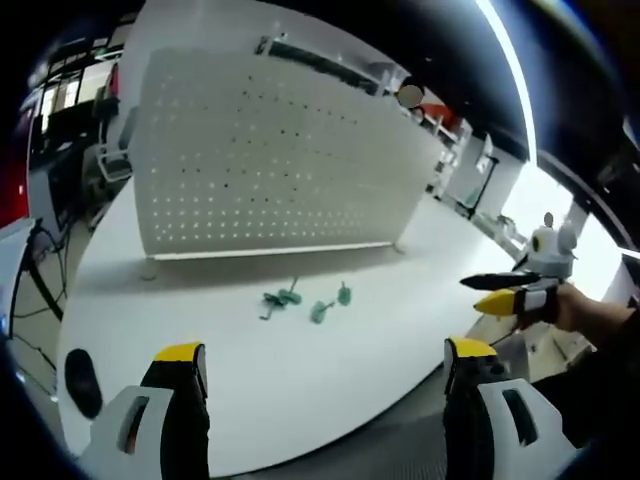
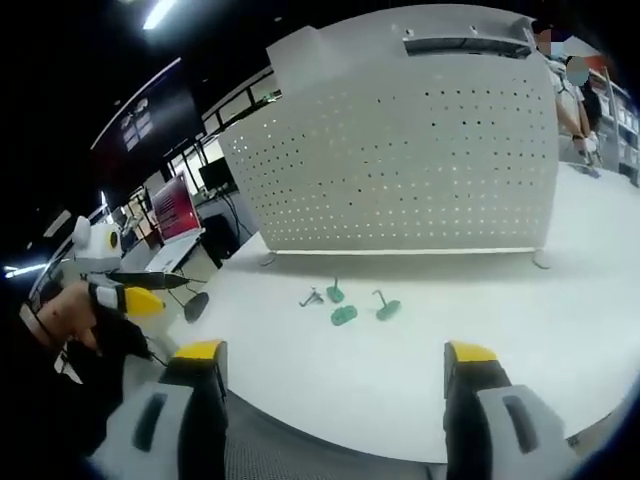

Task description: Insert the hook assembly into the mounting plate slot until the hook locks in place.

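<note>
A white perforated mounting plate [image 1: 270, 165] [image 2: 420, 165] stands upright at the back of a white round table [image 1: 300, 370] [image 2: 400, 370]. In front of it lie several small green hook assemblies [image 1: 305, 300] [image 2: 345, 305] on the tabletop. My left gripper [image 1: 325, 365] is open near the table's front edge, well short of the hooks, with nothing between its yellow-tipped jaws. My right gripper [image 2: 335, 365] is also open and empty over the near edge. The right gripper [image 1: 510, 293] enters the left gripper view from the right; the left gripper [image 2: 145, 290] enters the right gripper view from the left.
A dark round object [image 1: 82, 380] [image 2: 196, 305] sits on the table's left side. Office desks, monitors [image 2: 172, 212] and chairs stand beyond the table. A person's hand [image 1: 590, 310] holds the other gripper.
</note>
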A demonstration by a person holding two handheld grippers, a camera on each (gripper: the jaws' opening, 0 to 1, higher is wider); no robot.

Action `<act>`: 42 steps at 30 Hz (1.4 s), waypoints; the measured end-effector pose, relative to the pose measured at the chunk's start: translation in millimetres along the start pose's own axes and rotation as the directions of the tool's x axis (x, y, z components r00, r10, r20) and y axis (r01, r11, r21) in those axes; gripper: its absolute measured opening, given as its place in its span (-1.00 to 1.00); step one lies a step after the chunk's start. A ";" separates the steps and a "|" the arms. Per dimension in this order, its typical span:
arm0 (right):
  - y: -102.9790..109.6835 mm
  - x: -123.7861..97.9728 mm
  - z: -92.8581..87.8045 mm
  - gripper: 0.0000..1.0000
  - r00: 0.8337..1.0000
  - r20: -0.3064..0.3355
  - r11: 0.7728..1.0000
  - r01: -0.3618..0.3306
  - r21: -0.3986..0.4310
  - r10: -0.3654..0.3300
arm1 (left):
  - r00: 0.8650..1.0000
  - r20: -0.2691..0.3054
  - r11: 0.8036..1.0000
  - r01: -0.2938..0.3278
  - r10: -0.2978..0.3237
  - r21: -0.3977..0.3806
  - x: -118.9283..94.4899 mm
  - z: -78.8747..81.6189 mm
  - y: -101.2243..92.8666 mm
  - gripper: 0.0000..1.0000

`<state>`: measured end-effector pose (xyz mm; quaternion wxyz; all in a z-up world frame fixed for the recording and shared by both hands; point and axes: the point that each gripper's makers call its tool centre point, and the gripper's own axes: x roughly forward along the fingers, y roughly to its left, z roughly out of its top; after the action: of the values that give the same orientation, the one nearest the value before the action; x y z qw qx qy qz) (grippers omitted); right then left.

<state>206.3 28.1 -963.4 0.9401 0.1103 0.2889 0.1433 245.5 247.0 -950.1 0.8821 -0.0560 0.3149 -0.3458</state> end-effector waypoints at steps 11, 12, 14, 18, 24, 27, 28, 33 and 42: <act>-6.7 0.6 -5.6 0.73 1.000 -0.009 1.000 0.009 -0.022 -0.009 | 0.999 -0.035 0.999 0.006 -0.005 0.032 8.2 -5.4 -1.7 1.00; -8.0 0.8 -6.2 0.73 1.000 -0.012 1.000 0.010 -0.020 -0.010 | 0.999 -0.033 0.999 0.005 -0.004 0.034 8.6 -3.9 -1.6 1.00; -9.4 0.8 -6.4 0.73 1.000 -0.019 1.000 0.010 -0.021 -0.010 | 1.000 -0.030 0.999 0.005 -0.004 0.035 9.6 -0.1 -1.2 1.00; -10.7 1.0 -2.5 0.72 1.000 -0.019 1.000 0.012 -0.024 -0.013 | 1.000 -0.024 0.999 0.003 -0.002 0.040 12.2 4.6 0.5 1.00; -12.0 -0.8 -2.5 0.71 1.000 -0.025 0.999 0.018 -0.035 -0.019 | 0.999 -0.035 0.999 0.012 -0.010 0.034 14.2 0.7 -1.7 1.00; -10.9 -2.9 4.6 0.72 1.000 0.012 1.000 0.015 0.001 -0.015 | 0.998 -0.055 0.999 0.015 -0.013 0.032 14.3 -5.2 -1.6 1.00; -11.0 -4.1 7.6 0.72 1.000 0.026 1.000 0.017 0.009 -0.017 | 0.998 -0.061 0.999 0.018 -0.016 0.033 14.1 -6.4 -1.9 1.00; -13.9 1.6 7.7 0.62 1.000 0.020 1.000 0.020 0.017 -0.020 | 0.997 -0.072 0.999 0.019 -0.017 0.034 14.2 -10.0 1.4 1.00; -8.1 24.1 2.9 0.46 1.000 -0.022 0.999 -0.015 -0.046 0.014 | 0.998 -0.069 1.000 0.007 -0.005 0.024 10.2 -12.3 6.9 1.00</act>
<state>228.8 28.2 -975.8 0.9382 0.0891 0.2948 0.1581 247.9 247.1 -967.3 0.8703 -0.0343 0.3408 -0.3538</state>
